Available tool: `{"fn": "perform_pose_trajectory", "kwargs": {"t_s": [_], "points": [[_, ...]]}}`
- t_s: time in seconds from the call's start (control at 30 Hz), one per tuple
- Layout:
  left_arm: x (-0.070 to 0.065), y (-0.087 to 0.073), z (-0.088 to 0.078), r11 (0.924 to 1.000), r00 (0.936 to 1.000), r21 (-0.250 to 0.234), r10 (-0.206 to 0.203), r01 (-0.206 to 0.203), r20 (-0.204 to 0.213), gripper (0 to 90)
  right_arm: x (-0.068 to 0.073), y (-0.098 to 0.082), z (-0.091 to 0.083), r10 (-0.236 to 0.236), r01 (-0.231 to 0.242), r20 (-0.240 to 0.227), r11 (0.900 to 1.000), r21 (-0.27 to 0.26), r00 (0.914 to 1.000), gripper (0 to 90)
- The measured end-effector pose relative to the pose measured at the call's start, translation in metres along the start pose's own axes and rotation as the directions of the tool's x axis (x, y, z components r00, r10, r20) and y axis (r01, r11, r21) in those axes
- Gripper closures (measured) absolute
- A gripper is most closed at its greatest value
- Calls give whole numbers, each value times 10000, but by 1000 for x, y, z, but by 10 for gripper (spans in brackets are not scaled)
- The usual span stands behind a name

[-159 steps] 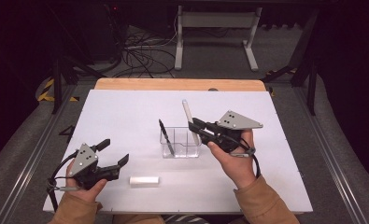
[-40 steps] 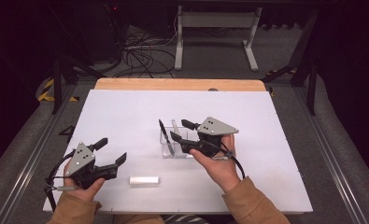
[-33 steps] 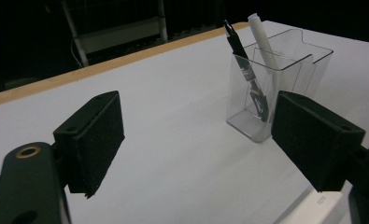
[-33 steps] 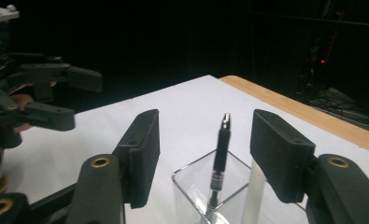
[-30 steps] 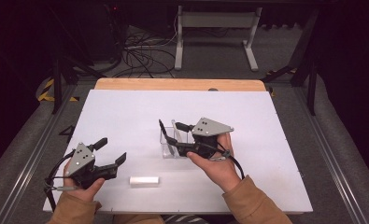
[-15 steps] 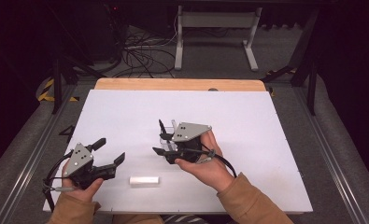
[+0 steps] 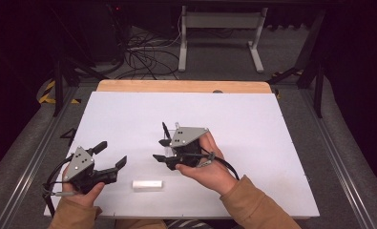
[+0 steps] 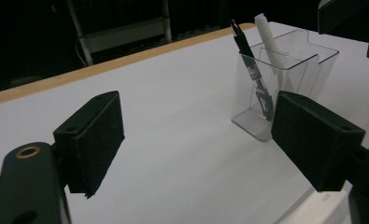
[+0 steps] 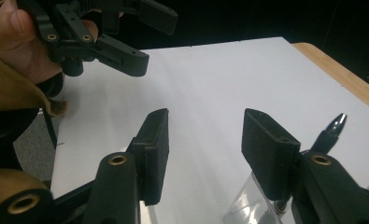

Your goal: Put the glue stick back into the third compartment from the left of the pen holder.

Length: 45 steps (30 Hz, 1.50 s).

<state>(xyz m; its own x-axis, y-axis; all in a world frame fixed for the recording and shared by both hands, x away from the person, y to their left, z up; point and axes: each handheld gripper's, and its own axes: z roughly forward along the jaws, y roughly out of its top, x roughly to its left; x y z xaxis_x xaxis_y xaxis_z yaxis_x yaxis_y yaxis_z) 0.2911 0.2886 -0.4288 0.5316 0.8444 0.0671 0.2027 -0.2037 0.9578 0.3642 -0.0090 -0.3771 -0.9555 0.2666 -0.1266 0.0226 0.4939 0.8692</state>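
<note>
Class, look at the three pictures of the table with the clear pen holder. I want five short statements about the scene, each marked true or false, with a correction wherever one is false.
1. The clear pen holder holds a black pen and a white marker. True.
2. The white stick lies inside the pen holder. False: it lies flat on the white table, between the two hands.
3. The left gripper has its jaws open with nothing between them. True.
4. The right gripper clamps the black pen. False: its jaws stand apart over the table, with nothing between them.
5. The black pen lies flat on the table. False: it stands tilted in the holder.
</note>
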Motion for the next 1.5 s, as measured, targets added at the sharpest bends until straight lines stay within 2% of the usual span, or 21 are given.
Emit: {"fn": "perform_pose_trajectory", "kwargs": {"t_s": [0.33,0.63,0.9,1.33,1.5], "points": [[1,0,-1,10000,10000,-20,26,-26,-24,180,5,2,15,-245,273,-398,9972,701,9989,531],[1,0,-1,10000,10000,-31,13,-13,-16,180,13,3,30,-557,673,-799,9862,1513,9952,533],[1,1,-1,10000,10000,-40,14,-14,-5,180,18,1,46,-644,888,-1123,9696,2281,9916,530],[3,1,0,10000,10000,-2,-54,54,-1,179,29,-6,75,-701,1301,-1873,9346,3310,9798,511],[6,0,1,9994,9996,164,-289,290,-50,179,32,-10,85,-680,1431,-2119,9209,3626,9749,495]]}}
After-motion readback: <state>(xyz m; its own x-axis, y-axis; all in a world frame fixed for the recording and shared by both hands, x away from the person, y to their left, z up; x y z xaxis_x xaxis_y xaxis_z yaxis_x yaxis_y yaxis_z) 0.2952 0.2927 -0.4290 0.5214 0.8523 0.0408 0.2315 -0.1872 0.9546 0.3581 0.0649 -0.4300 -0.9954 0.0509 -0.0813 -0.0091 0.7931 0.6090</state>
